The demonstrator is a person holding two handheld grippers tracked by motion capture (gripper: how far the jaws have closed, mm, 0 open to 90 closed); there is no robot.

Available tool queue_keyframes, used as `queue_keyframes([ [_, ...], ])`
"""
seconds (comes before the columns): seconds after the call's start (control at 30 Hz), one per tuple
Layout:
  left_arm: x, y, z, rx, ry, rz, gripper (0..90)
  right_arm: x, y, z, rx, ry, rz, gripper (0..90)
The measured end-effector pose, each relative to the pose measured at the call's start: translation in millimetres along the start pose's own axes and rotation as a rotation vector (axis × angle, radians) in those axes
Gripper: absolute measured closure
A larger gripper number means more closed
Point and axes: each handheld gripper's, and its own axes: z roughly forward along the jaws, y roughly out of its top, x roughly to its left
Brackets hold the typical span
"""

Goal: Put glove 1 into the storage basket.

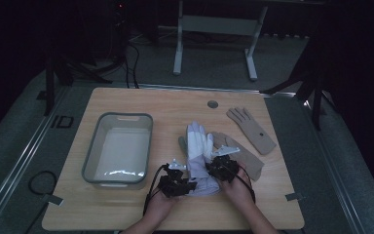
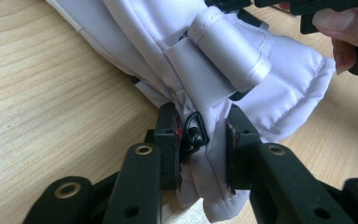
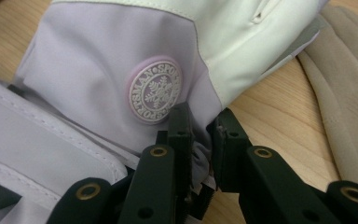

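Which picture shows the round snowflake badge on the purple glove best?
The right gripper view: the snowflake badge sits close and sharp on the purple glove, just above the right gripper. The left gripper view shows the glove's cuff and strap side, without the badge. In the high view the glove is too small to make it out.

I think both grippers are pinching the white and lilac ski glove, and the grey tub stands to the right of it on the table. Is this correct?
Not quite. The left gripper and the right gripper do pinch the white and lilac ski glove, but the high view shows the grey tub to the left of it. To the right of the ski glove lie two beige gloves.
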Motion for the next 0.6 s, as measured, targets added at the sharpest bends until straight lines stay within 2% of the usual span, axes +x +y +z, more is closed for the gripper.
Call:
queue_keyframes([
  [0.1,0.4,2.5,-2.1,0.009,-0.014,0.001,74.0,-0.3,1.3,-3.9,-0.001,0.008,0.010,80.1],
  [0.3,-2.1,8.6,-9.9,0.024,-0.008,0.052,75.0,-1.1,3.9,-10.6,-0.025,0.029,0.029,80.3],
  [0.53,-0.1,22.3,-29.2,0.034,-0.014,0.099,74.9,1.6,15.7,-22.5,-0.074,0.037,0.043,80.2],
  [0.6,1.5,25.0,-33.8,0.030,-0.016,0.095,74.8,2.6,18.0,-23.8,-0.076,0.039,0.040,80.2],
])
